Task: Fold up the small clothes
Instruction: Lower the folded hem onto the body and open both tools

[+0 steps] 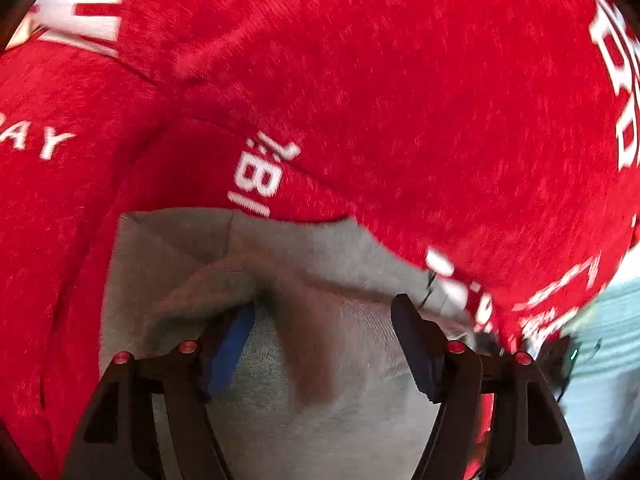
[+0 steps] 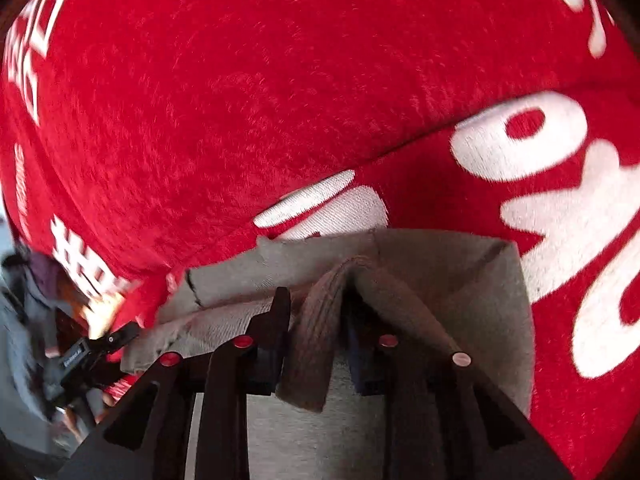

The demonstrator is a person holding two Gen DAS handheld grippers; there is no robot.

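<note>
A grey garment (image 1: 320, 340) lies on a red cloth with white lettering (image 1: 360, 80). My left gripper (image 1: 324, 312) stands open over the grey garment, its fingers wide apart with fabric bunched between them and against the left pad. In the right wrist view my right gripper (image 2: 316, 308) is shut on a folded edge of the grey garment (image 2: 460, 280), and the pinched fold hangs down between the fingers. The red cloth (image 2: 240, 100) fills the view beyond. Most of the garment's outline is hidden by the grippers.
A pale striped surface (image 1: 612, 340) shows at the right edge of the left wrist view. The other gripper's black body (image 2: 92, 352) and blurred grey shapes show at the lower left of the right wrist view.
</note>
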